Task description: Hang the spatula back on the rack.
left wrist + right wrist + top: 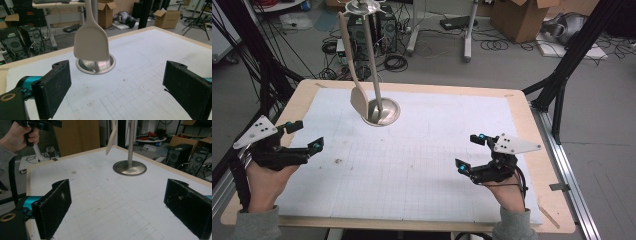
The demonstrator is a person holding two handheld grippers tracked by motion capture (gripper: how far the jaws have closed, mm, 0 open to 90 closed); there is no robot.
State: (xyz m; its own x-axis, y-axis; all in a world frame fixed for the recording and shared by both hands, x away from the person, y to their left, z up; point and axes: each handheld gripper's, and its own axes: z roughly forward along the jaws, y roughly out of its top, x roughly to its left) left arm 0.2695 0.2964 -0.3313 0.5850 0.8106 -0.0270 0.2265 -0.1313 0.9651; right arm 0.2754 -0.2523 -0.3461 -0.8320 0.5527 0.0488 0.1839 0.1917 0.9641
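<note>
A metal stand with a round base (pixel 383 112) and an upright pole (pixel 373 55) rises at the back middle of the table. A beige spatula (pixel 357 98) hangs from the stand's top, blade down, just above the base. The spatula's blade (pixel 91 42) hangs in front of the base (pixel 96 65) in the left gripper view; in the right gripper view the spatula (pixel 110 140) is left of the pole (pixel 131 142). My left gripper (pixel 306 136) is open at the table's left side, holding nothing. My right gripper (pixel 471 152) is open at the right side, also holding nothing.
A white gridded mat (pixel 422 150) covers the wooden table (pixel 557 210). Black frame struts (pixel 562 75) stand at both sides. On the floor beyond are cardboard boxes (pixel 522 17), computer towers, cables and a white table's legs (pixel 468 35).
</note>
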